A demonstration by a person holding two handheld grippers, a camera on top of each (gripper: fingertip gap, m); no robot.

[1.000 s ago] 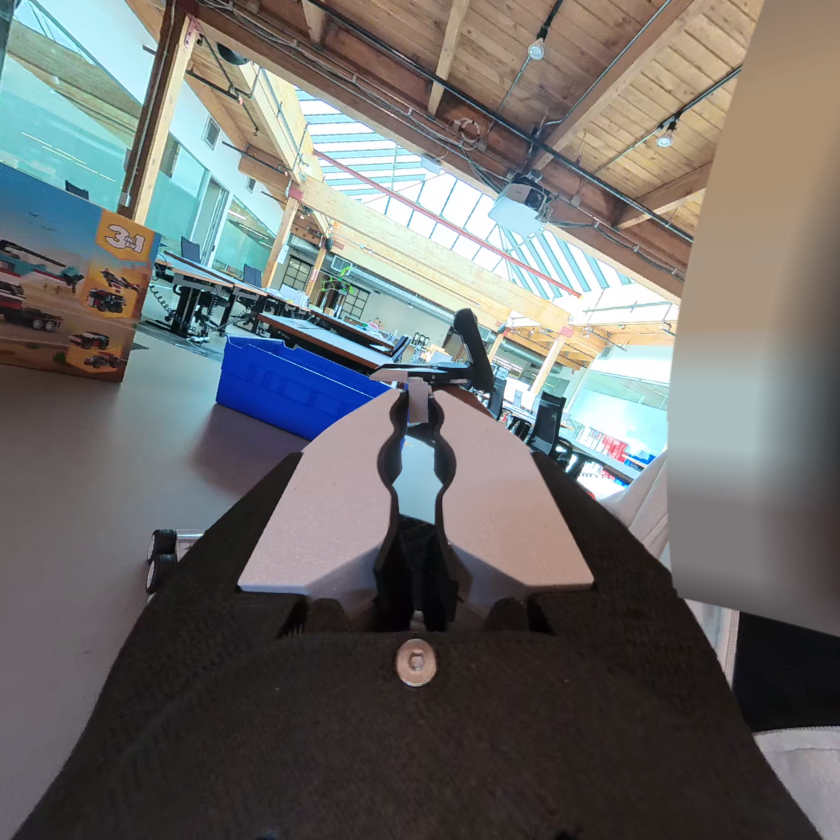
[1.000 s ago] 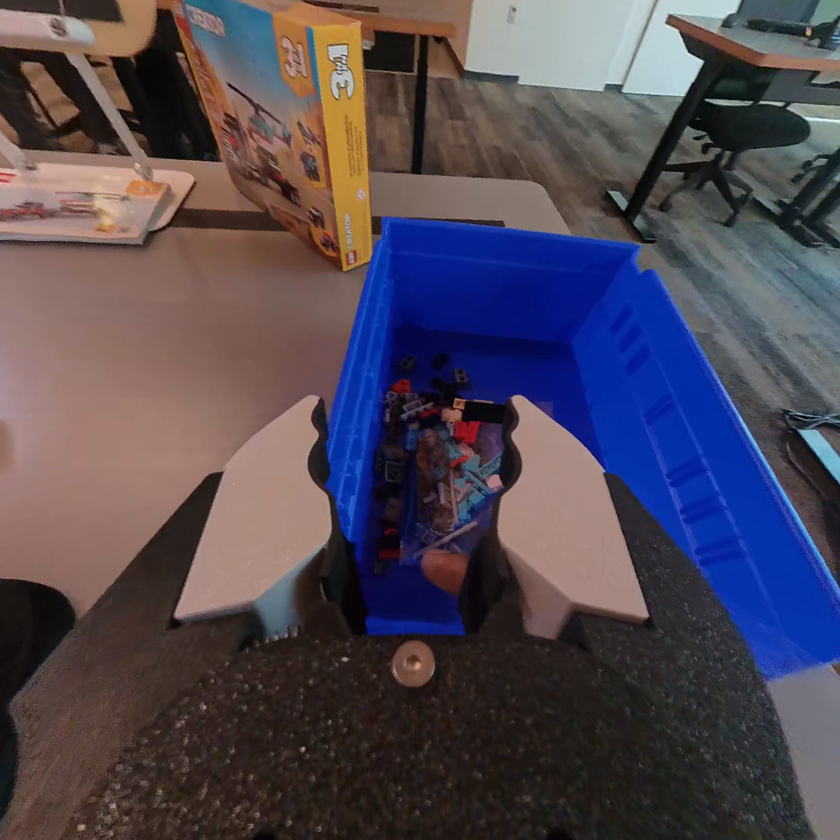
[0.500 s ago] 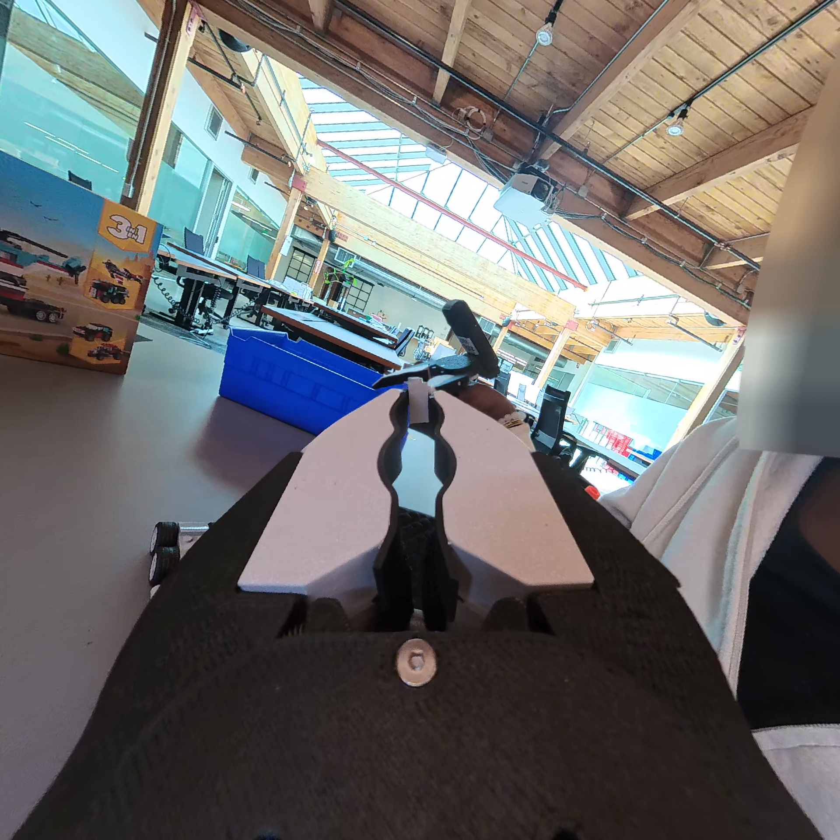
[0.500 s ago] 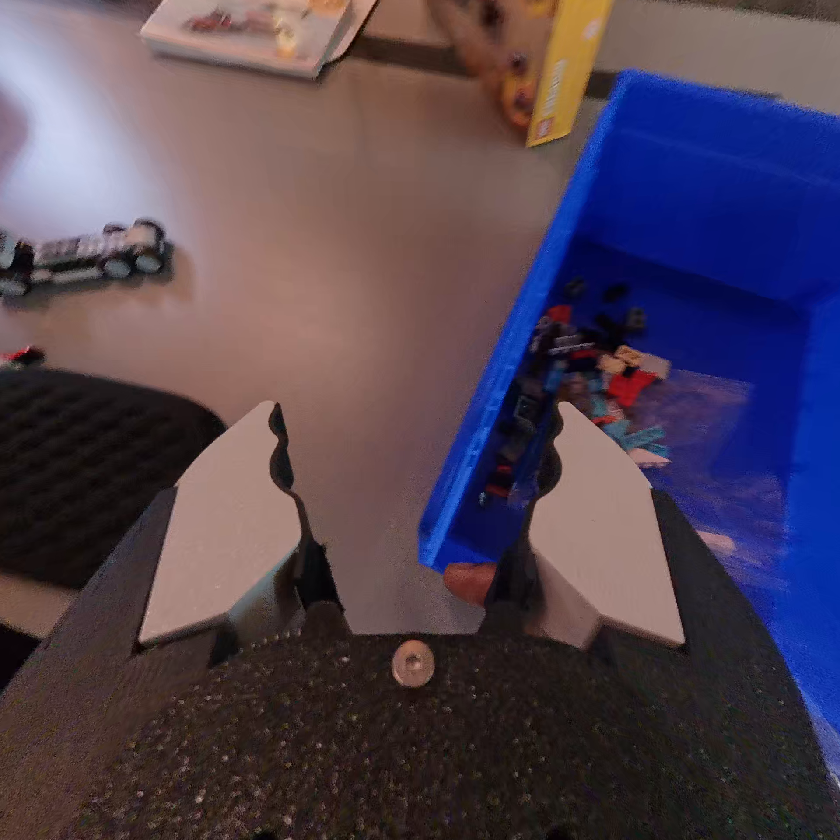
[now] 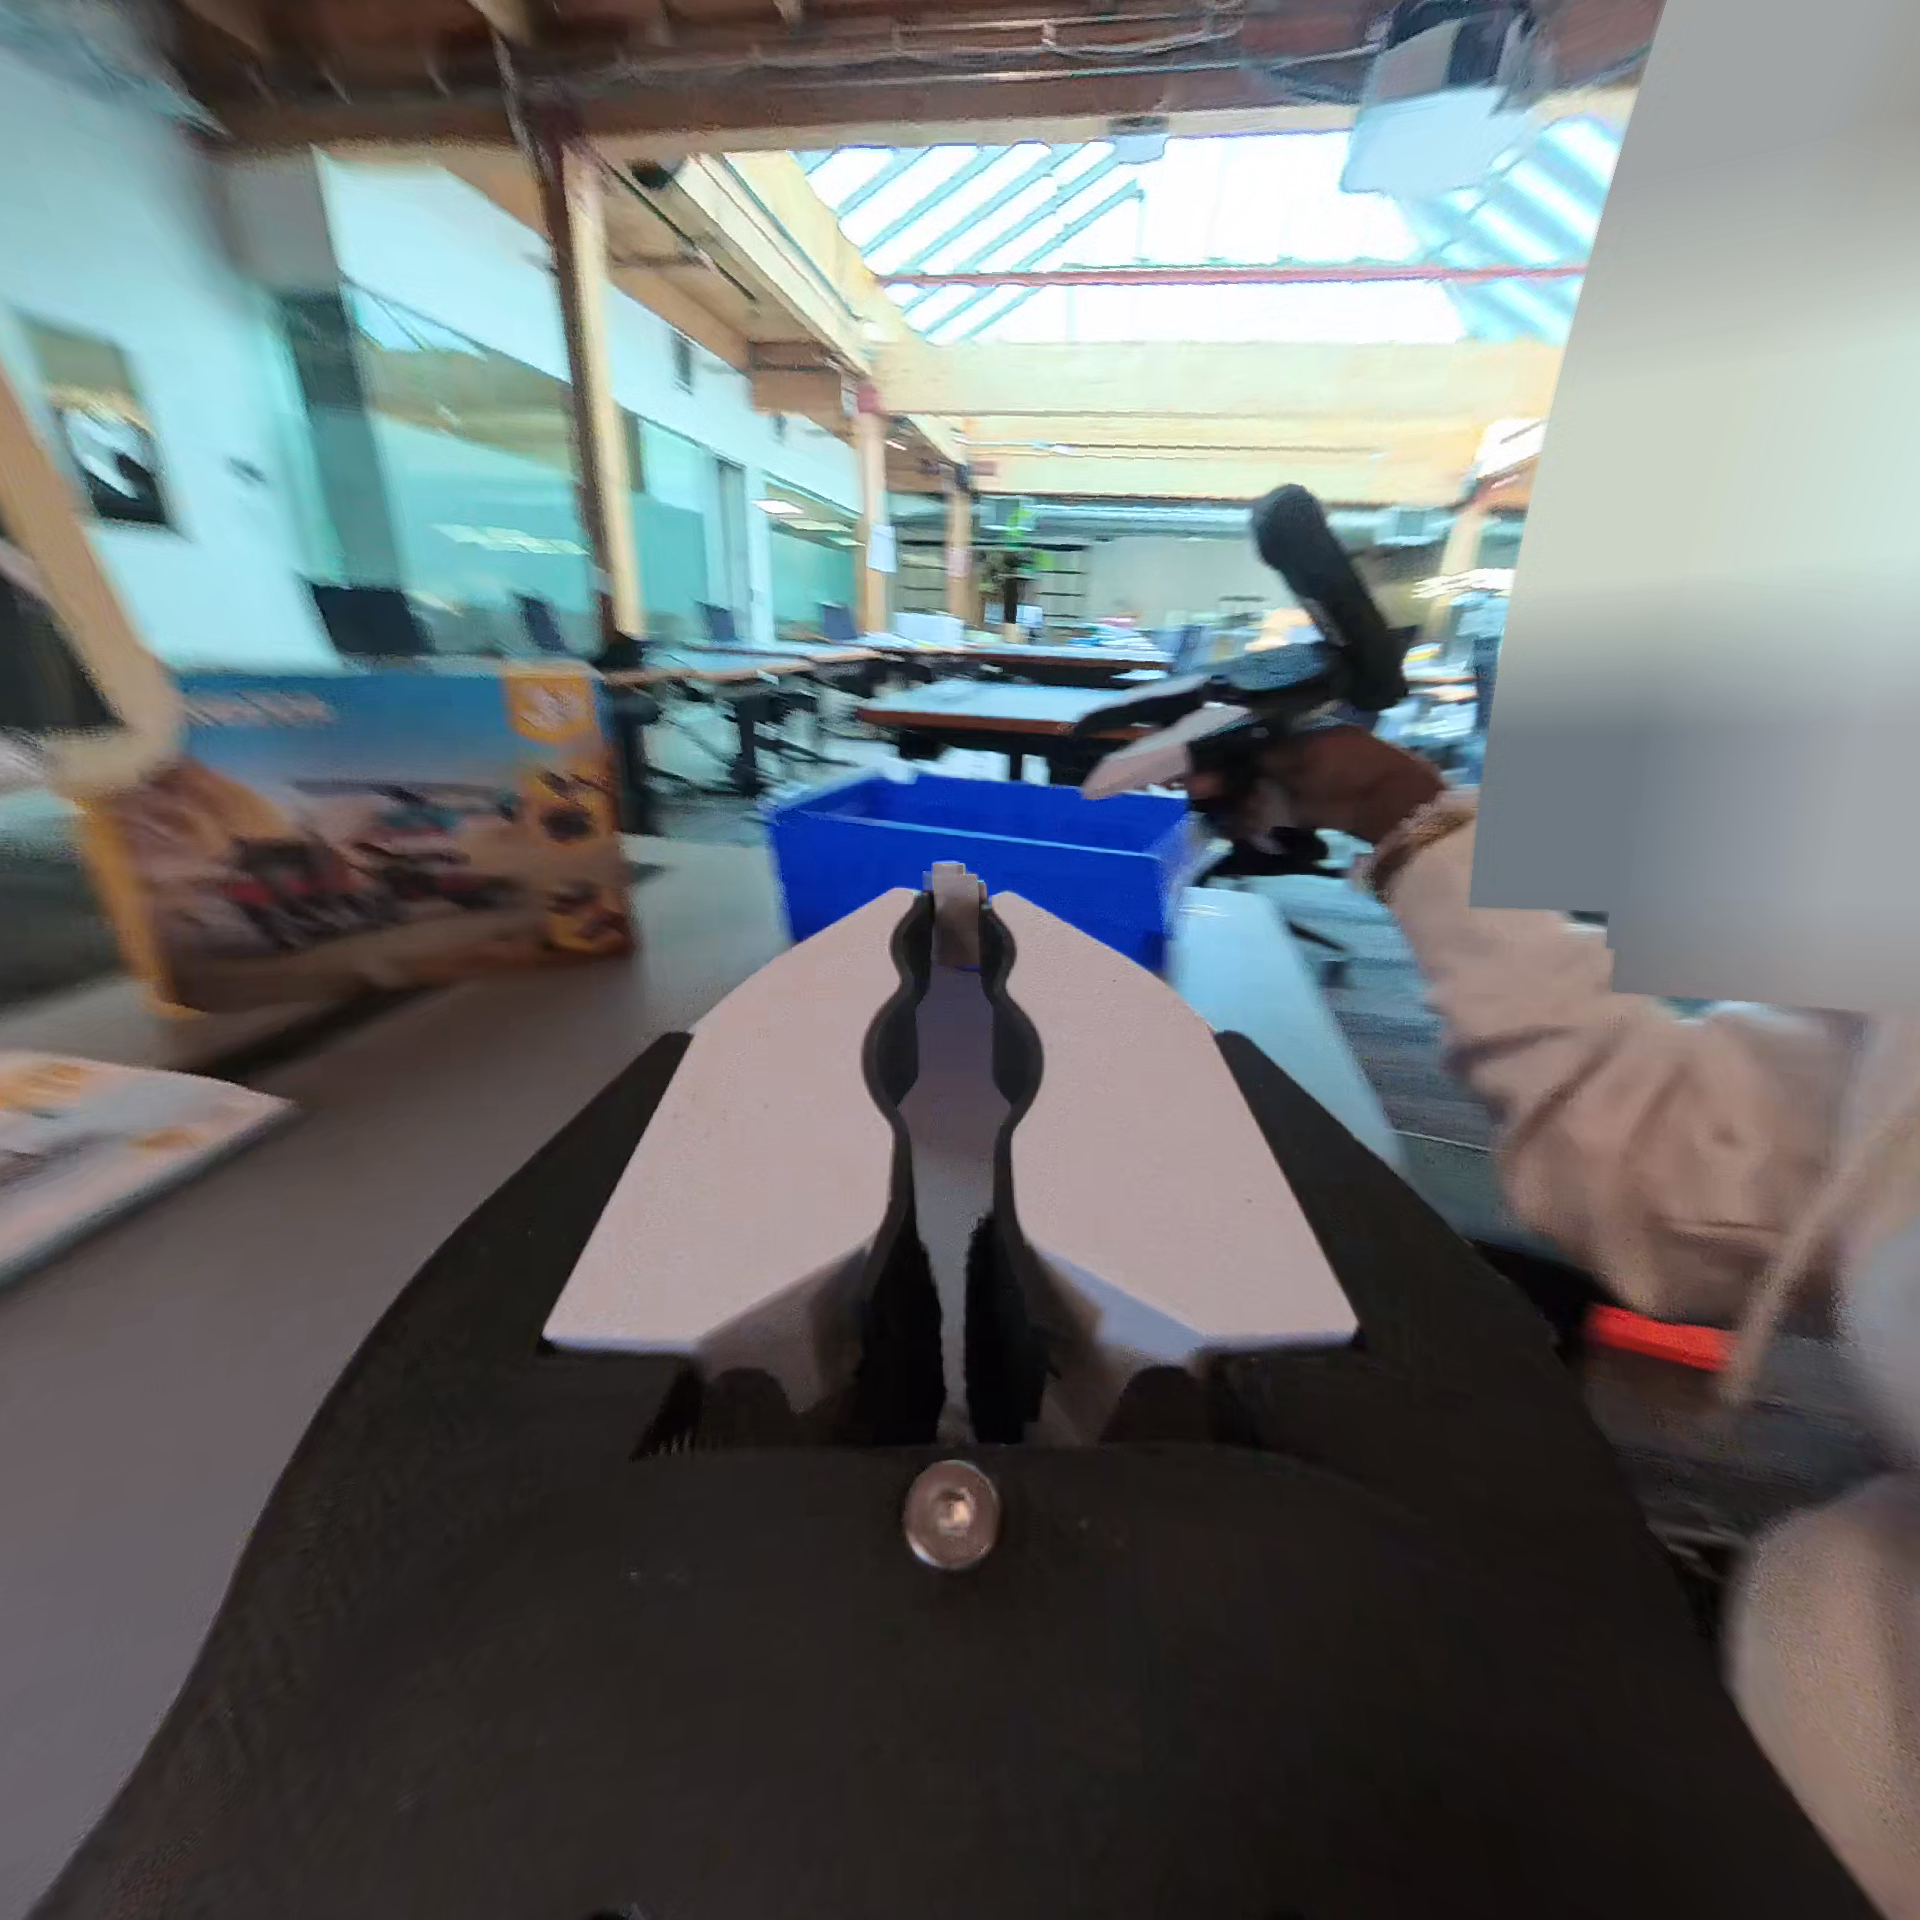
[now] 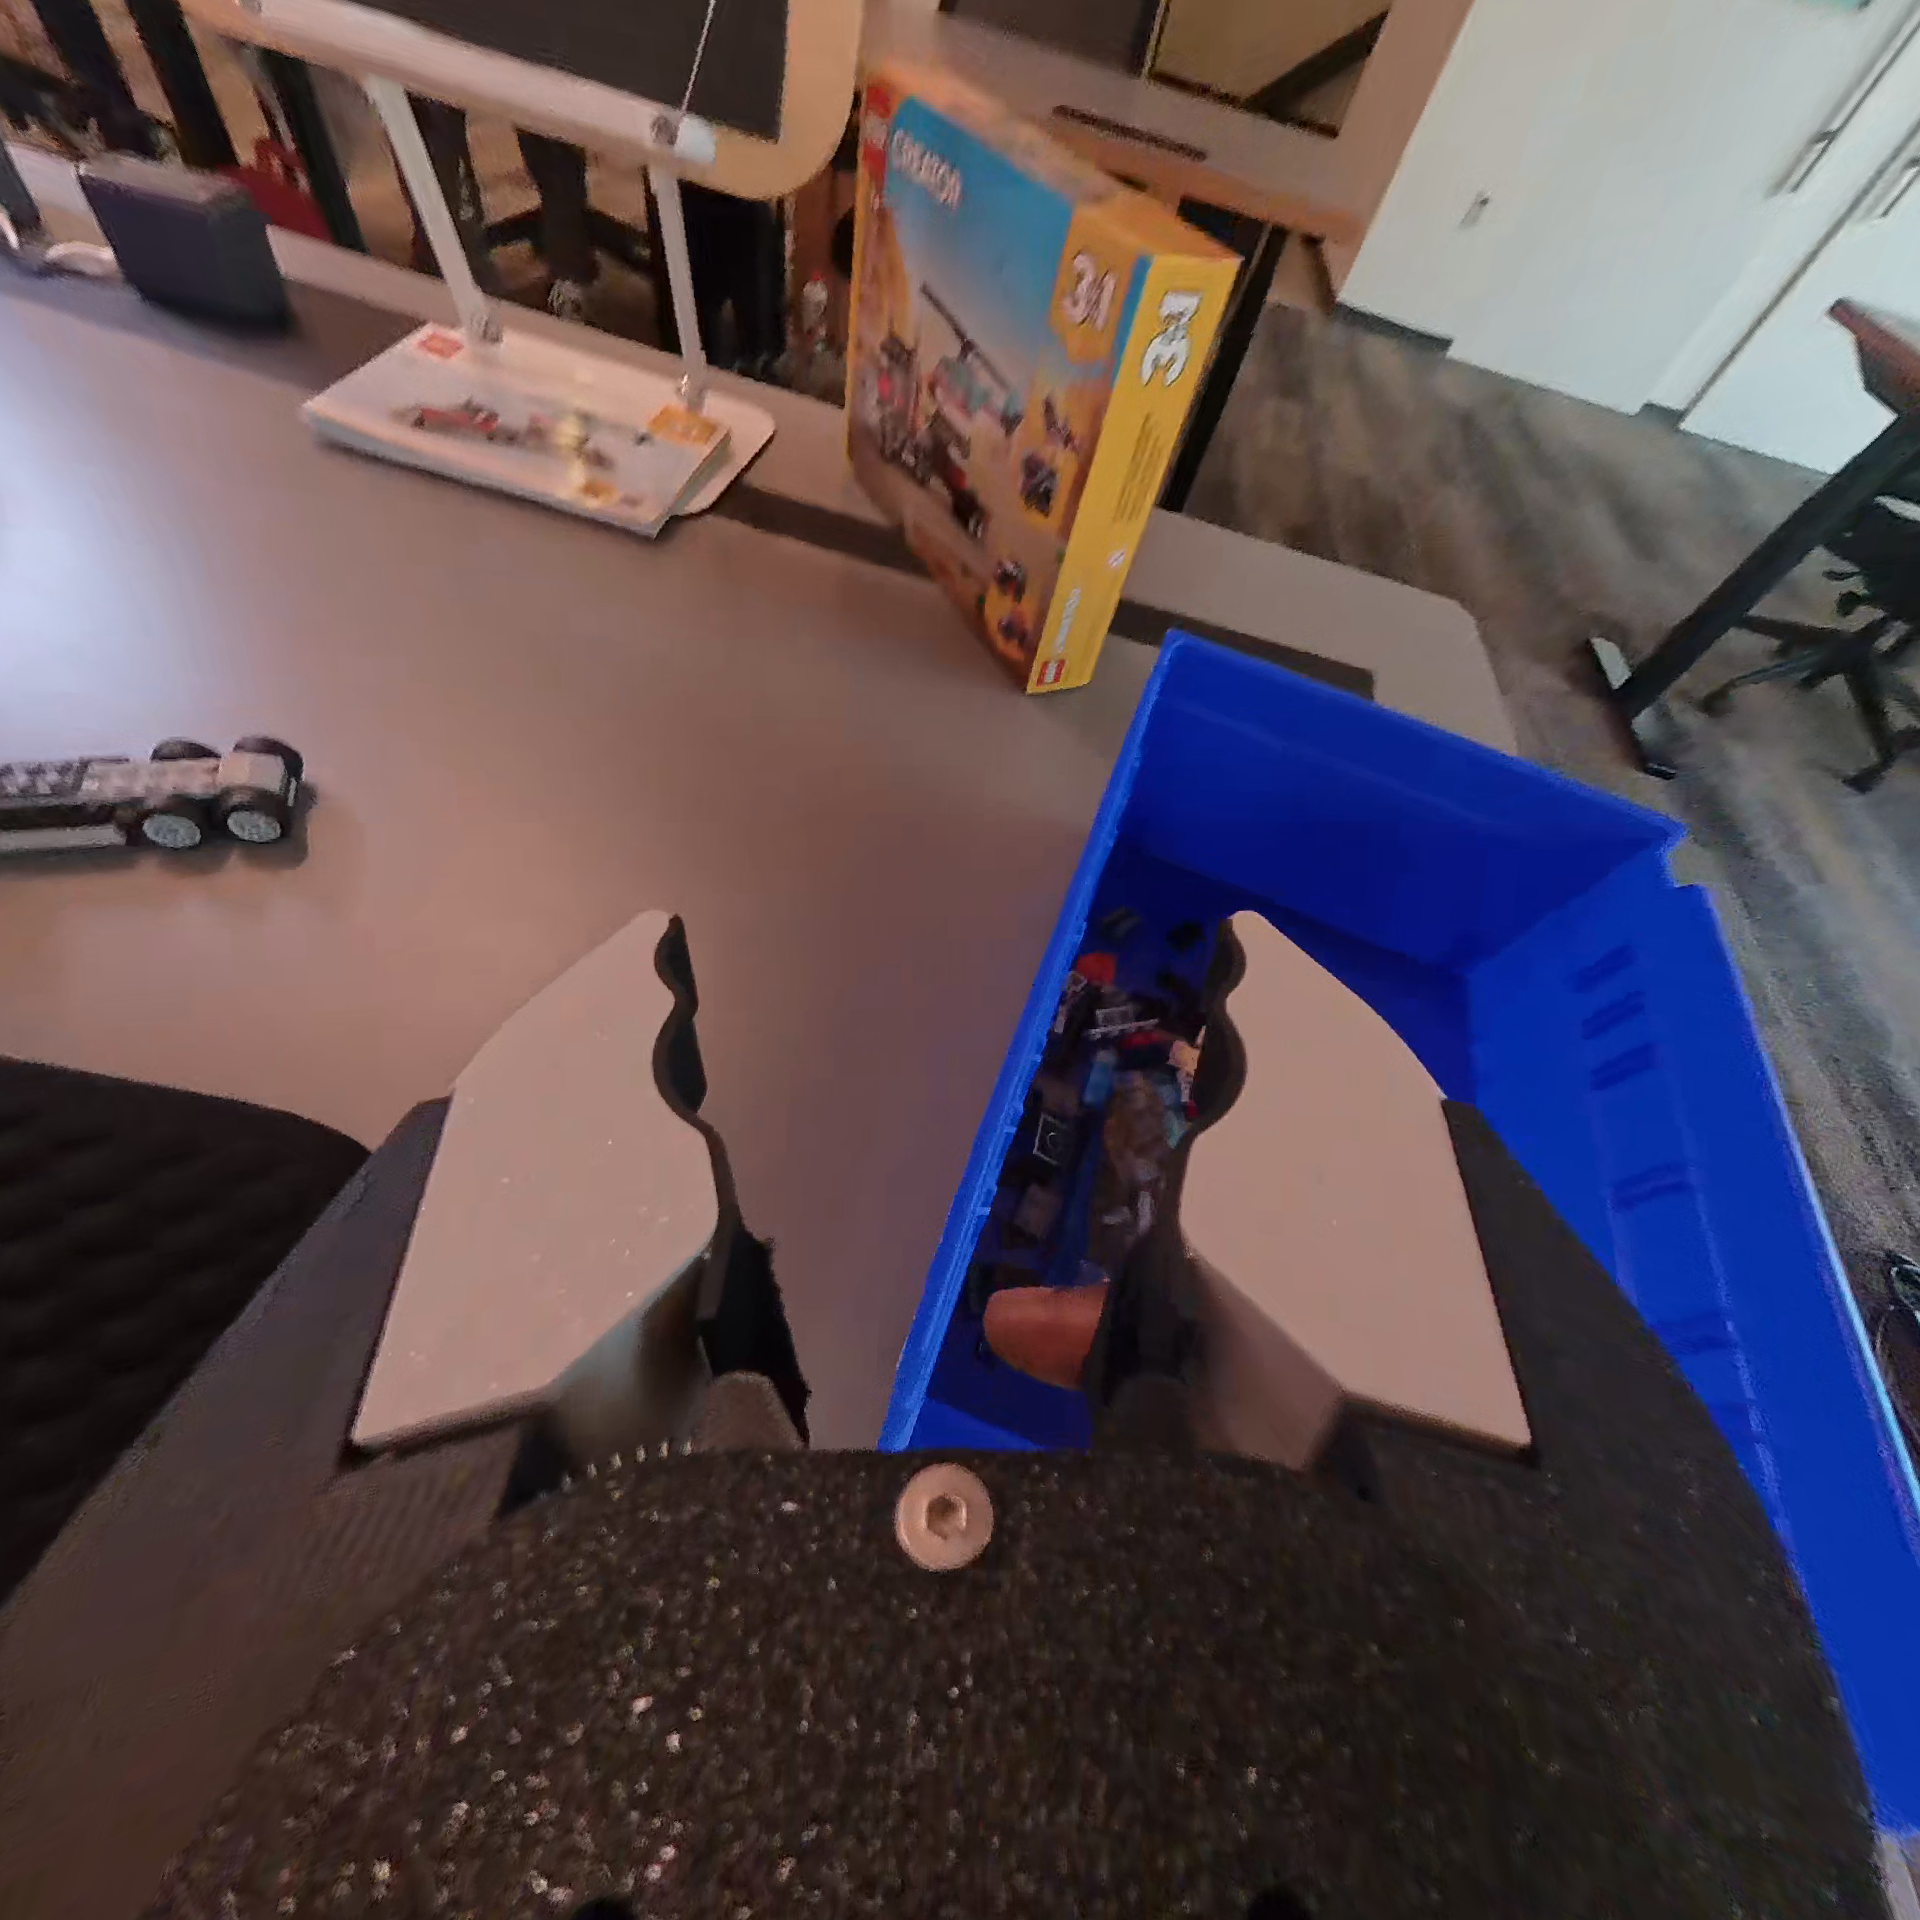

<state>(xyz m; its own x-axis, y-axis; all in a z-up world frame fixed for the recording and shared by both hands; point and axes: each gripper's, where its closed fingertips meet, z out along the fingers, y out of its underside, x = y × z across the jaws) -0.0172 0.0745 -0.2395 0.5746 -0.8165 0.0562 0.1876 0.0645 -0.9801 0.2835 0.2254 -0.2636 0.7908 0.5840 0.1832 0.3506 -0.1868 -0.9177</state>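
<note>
My left gripper point(image 5: 954, 920) is shut on a small light grey brick piece point(image 5: 953, 891) that sticks up between its fingertips. It is held above the grey table point(image 5: 312, 1195), facing the blue bin point(image 5: 1039, 862). My right gripper point(image 6: 951, 925) is open and empty. It hovers over the bin's left wall point(image 6: 1049, 1091), with one finger point(image 6: 1320, 1143) above the inside and the other finger point(image 6: 561, 1143) above the table. Loose bricks point(image 6: 1112, 1070) lie in the bin. The right gripper also shows in the left wrist view point(image 5: 1174, 743), above the bin's right corner.
A toy set box point(image 6: 1018, 395) stands behind the bin, and a booklet point(image 6: 540, 426) lies to its left under a white stand. A partly built grey wheeled chassis point(image 6: 156, 795) lies at the left. A black textured thing point(image 6: 125, 1195) is at the near left. Some 35 cm of space lies between my two pairs of fingers.
The left gripper has tipped down and turned, still shut on the grey piece. The right gripper opened wider, swung left off the bin, then came back over its left wall.
</note>
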